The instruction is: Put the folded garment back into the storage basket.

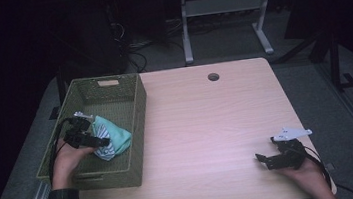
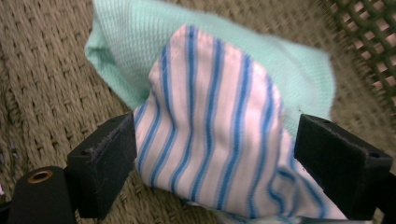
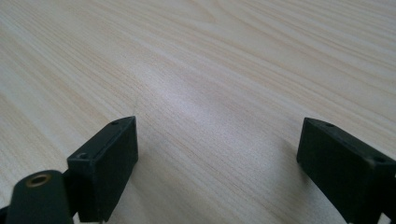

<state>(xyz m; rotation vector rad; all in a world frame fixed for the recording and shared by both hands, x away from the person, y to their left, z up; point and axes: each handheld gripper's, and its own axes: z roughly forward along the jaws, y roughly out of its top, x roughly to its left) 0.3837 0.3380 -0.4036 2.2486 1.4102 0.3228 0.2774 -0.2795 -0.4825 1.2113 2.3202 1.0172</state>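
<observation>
Inside the basket (image 1: pixel 135 109), the left claw (image 2: pixel 215 158) stands wide around the striped cloth (image 2: pixel 210 135) — mint cloth (image 2: pixel 140 42) just behind. Right of the basket, the right claw (image 3: pixel 217 163) gapes wide — empty, low over the counter (image 3: pixel 210 60).

Lab: bare desk (image 1: pixel 207 126), floor cables (image 1: pixel 134 54).

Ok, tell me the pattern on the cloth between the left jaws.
White with blue stripes; the striped cloth shows best in the left gripper view.
</observation>
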